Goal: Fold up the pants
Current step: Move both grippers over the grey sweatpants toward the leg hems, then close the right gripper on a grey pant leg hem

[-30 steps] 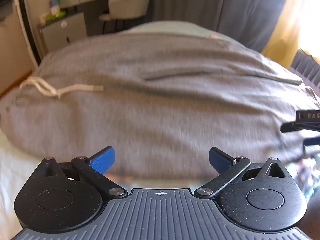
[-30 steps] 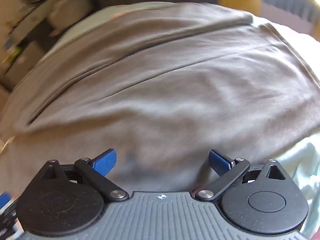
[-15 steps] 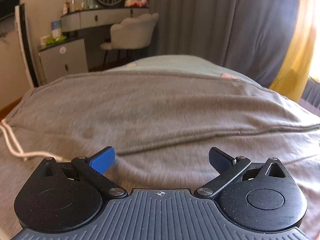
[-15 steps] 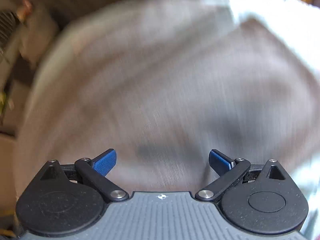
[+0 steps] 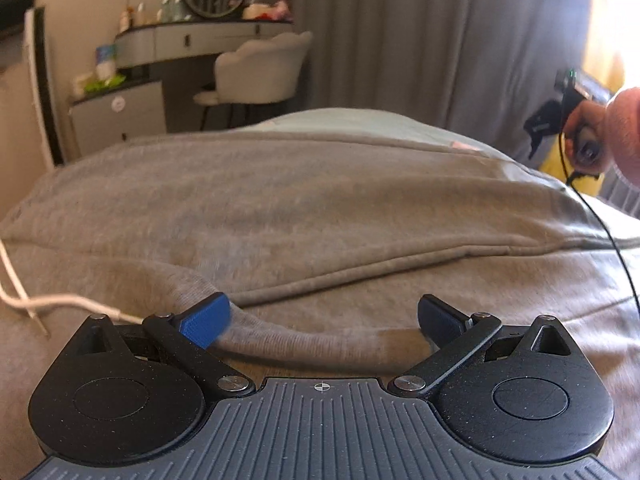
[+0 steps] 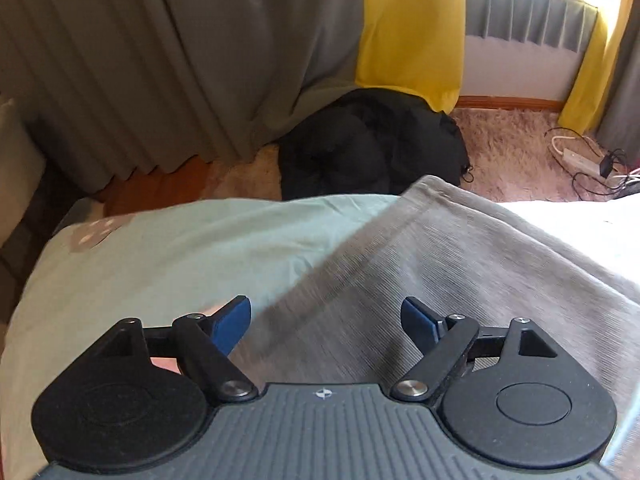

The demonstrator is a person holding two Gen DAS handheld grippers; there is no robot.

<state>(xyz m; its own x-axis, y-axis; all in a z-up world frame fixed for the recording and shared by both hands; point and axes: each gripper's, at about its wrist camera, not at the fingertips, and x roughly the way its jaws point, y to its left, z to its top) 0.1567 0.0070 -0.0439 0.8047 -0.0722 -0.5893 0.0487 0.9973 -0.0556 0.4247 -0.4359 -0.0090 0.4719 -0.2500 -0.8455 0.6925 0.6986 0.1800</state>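
Observation:
Grey sweatpants (image 5: 320,216) lie spread on the bed. In the left wrist view my left gripper (image 5: 324,318) is open, low over the waistband edge, and a grey fold of the pants runs between its blue fingers (image 5: 206,320). A white drawstring (image 5: 48,300) trails at the left. In the right wrist view my right gripper (image 6: 326,318) is open over the far end of a pant leg (image 6: 440,264), near its hem edge. The right hand and its gripper body show at the right edge of the left wrist view (image 5: 588,136).
The bed has a pale green sheet (image 6: 180,256). Beyond it stand grey and yellow curtains (image 6: 408,32), a black heap on the rug (image 6: 372,148) and a power strip with cables (image 6: 580,160). A dresser and chair (image 5: 256,68) stand behind the bed.
My left gripper has moved forward and down to the waistband fold. My right gripper has swung far along the leg to its hem end, and the floor and curtains now show.

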